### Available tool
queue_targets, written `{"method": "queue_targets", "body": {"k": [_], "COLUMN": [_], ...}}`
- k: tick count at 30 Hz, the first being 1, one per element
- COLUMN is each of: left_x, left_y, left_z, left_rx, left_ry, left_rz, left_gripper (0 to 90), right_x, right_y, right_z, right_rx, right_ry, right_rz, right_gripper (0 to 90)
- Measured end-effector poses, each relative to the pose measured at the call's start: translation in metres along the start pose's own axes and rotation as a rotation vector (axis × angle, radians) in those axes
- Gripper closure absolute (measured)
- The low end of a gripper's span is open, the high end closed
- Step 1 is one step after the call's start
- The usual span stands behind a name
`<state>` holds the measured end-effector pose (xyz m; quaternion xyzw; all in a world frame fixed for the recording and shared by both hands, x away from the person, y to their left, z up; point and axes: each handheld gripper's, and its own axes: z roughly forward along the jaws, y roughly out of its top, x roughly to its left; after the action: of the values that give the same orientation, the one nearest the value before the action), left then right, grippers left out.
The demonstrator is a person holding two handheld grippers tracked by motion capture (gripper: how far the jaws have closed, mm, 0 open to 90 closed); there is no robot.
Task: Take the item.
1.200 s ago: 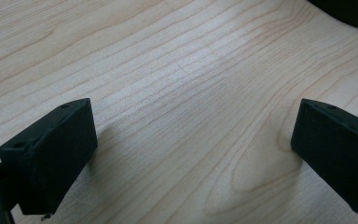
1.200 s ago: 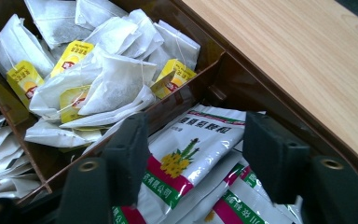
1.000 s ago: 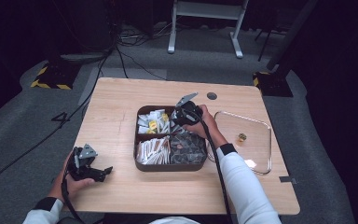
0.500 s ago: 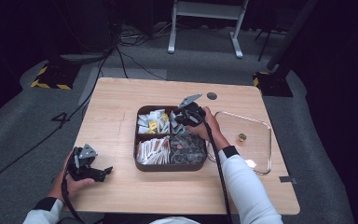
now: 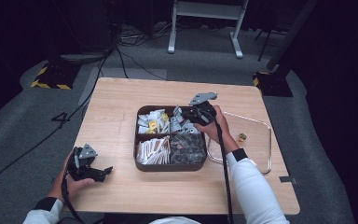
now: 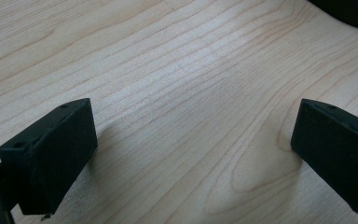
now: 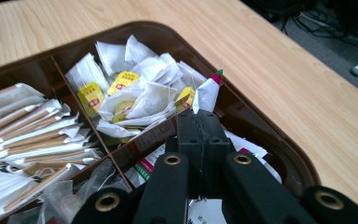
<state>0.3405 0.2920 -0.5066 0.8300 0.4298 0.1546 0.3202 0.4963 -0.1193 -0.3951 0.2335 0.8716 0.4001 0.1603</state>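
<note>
Having just closed, the right claw [image 7: 199, 119] now pinches a white sachet [image 7: 207, 94] above the brown tray [image 7: 286, 154]; left claw [image 6: 186, 154] gapes unmoved.

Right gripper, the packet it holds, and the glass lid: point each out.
Right gripper [image 7: 198, 122]: right gripper view, tips of its shut jaws.
Packet [image 7: 208, 93]: right gripper view, white body above the jaws.
Glass lid [image 5: 257, 122]: high view, far rim.

Looks like a lab/studio: dark drapes, floor cables [image 5: 121, 51], hazard-taped stand base [image 5: 51, 77], lone wood table [image 5: 121, 107].
</note>
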Motion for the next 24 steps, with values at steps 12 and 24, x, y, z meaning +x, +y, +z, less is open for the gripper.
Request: {"method": "queue_targets", "body": {"k": [12, 24], "left_x": [0.000, 0.000], "left_y": [0.000, 0.000], "left_z": [0.000, 0.000], "left_rx": [0.000, 0.000], "left_ry": [0.000, 0.000], "left_rz": [0.000, 0.000], "left_gripper": [0.5, 0.5], "right_x": [0.003, 0.008], "right_y": [-0.013, -0.032], "right_z": [-0.039, -0.070], "right_rx": [-0.108, -0.162], "right_ry": [0.019, 0.030], "right_rz": [0.017, 0.015], "right_gripper": [90.0, 90.0]}}
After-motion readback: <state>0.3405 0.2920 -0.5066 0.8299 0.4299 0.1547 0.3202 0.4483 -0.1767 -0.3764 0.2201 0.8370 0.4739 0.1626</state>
